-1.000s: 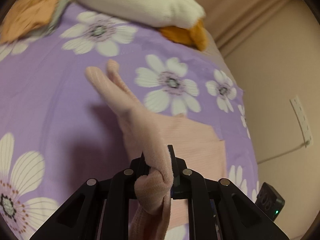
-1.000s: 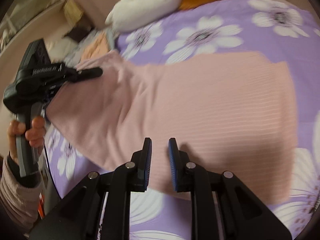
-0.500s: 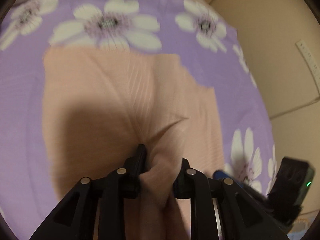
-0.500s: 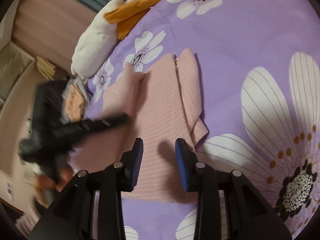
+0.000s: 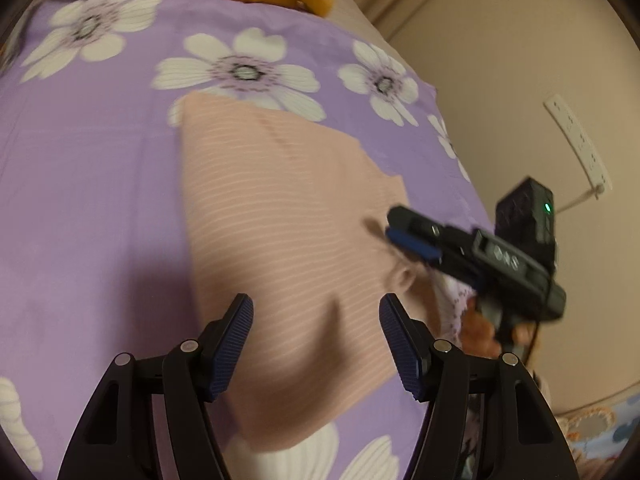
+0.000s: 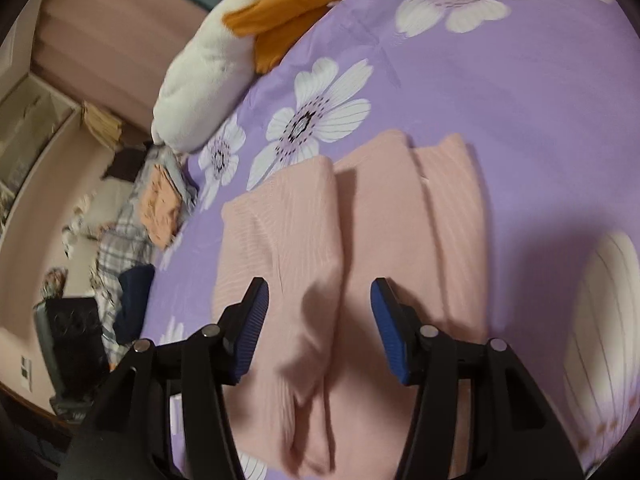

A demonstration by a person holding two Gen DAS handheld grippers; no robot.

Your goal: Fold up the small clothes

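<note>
A pink ribbed garment (image 5: 288, 216) lies flat on the purple flowered bedsheet (image 5: 88, 184). My left gripper (image 5: 316, 320) hovers just over its near part. Its jaws are opening, and the cloth lies under them without being pinched. In the left wrist view my right gripper (image 5: 400, 228), held by a hand (image 5: 480, 328), reaches over the garment's right edge. In the right wrist view the garment (image 6: 384, 216) shows a sleeve folded lengthwise over its body. My right gripper (image 6: 320, 312) hangs above that fold, its jaws opening and nothing pressed between the pads.
A white and orange plush toy (image 6: 208, 80) lies at the far end of the bed. At the bed's left edge sit a folded orange item (image 6: 160, 208), plaid cloth (image 6: 120, 248) and a navy piece (image 6: 134, 300). A wall with a power strip (image 5: 576, 144) stands to the right.
My left gripper let go of the pink sleeve it was pinching, and the sleeve now lies on the garment. Both grippers' jaws have widened. The right gripper has moved in over the garment.
</note>
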